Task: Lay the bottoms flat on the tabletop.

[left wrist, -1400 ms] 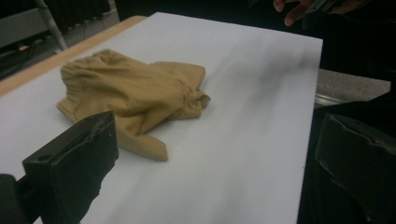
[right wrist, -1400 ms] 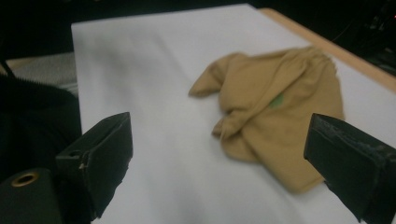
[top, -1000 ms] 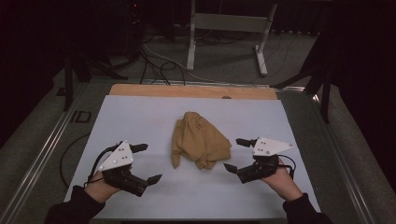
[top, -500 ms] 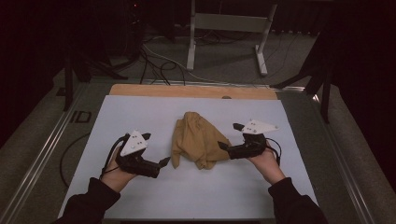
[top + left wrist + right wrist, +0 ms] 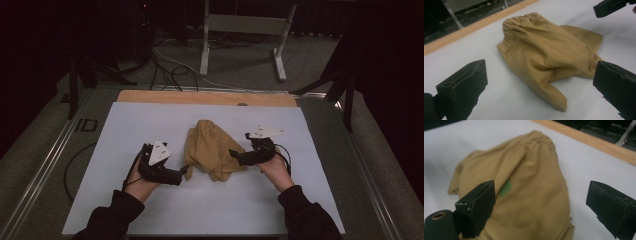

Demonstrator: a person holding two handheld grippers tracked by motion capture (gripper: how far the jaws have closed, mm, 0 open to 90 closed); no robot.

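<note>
Tan garment (image 5: 210, 149) between both open grippers

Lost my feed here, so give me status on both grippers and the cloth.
Left gripper open, at tan cloth near edge. Right gripper open, over its other side. Cloth crumpled, ungrasped. Nothing in the way.

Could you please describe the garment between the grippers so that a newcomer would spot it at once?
On the white table, midway between the left gripper and right gripper, lies a crumpled tan garment. Its gathered elastic band and small green mark set it apart.
</note>
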